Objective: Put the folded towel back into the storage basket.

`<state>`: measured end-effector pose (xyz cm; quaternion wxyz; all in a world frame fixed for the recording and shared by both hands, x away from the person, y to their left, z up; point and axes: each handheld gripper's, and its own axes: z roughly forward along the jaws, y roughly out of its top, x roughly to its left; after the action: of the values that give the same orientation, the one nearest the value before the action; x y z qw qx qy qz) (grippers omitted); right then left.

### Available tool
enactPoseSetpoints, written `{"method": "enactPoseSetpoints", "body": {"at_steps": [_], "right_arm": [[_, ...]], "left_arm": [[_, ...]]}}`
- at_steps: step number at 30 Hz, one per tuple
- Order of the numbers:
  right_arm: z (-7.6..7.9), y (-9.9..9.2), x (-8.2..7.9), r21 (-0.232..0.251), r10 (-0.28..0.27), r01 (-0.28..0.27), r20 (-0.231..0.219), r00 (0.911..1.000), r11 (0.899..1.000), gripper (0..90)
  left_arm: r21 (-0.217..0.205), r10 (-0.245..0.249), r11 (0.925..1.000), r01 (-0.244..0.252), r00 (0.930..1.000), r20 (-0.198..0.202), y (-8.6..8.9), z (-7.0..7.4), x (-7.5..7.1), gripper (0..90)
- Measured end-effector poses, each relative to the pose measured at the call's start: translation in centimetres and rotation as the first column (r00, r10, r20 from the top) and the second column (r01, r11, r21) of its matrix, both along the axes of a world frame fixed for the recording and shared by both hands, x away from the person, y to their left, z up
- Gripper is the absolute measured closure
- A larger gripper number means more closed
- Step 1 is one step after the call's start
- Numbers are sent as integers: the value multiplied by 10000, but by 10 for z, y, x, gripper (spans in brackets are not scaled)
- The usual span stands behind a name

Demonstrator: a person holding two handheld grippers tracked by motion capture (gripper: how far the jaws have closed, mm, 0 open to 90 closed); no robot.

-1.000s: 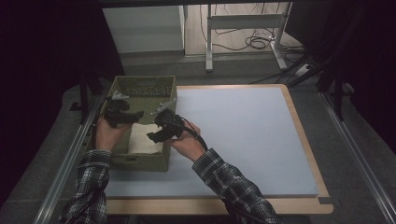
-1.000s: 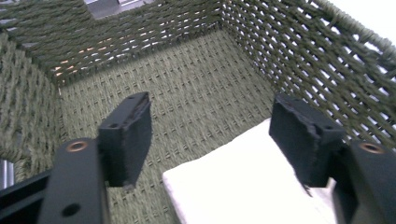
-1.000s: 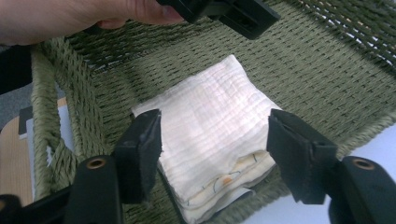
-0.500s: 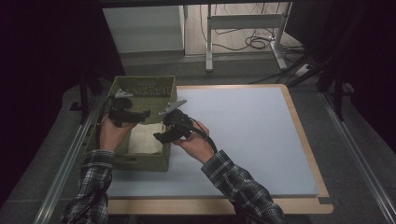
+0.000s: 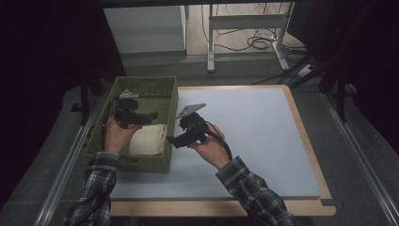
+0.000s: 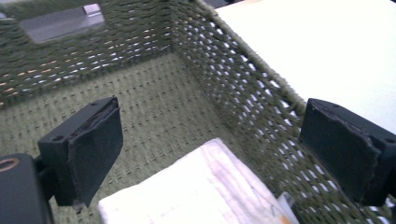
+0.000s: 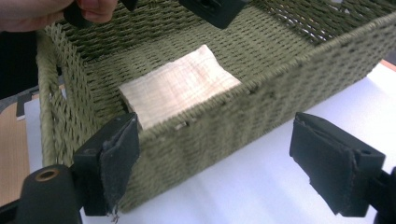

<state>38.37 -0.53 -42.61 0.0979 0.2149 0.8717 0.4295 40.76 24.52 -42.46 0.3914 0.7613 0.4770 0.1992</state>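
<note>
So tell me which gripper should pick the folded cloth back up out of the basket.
Left. The left gripper hangs open inside the basket, right above the cloth. The right gripper is open too, but outside the basket's wall, over the mat.

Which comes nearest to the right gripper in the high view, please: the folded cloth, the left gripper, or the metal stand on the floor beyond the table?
From the right gripper, nearest first:
1. Folded cloth, just to its left, inside the woven basket.
2. Left gripper, farther left, over the basket.
3. Metal stand, far off at the top, on the floor.
</note>
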Motion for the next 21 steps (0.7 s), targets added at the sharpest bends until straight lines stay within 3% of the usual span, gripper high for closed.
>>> {"method": "enactPoseSetpoints", "body": {"at_steps": [9, 21], "right_arm": [[-5, -25, -4, 18, -146, 146, 101, 9998, 9999, 118], [-11, -66, -10, -35, -580, 580, 6, 9983, 9983, 106]], "left_arm": [[-99, -405, 9991, 406, 9992, 5, -17, 4, -2, 47], [260, -1043, 9942, 1046, 9944, -157, -58, 10, -7, 43]]}}
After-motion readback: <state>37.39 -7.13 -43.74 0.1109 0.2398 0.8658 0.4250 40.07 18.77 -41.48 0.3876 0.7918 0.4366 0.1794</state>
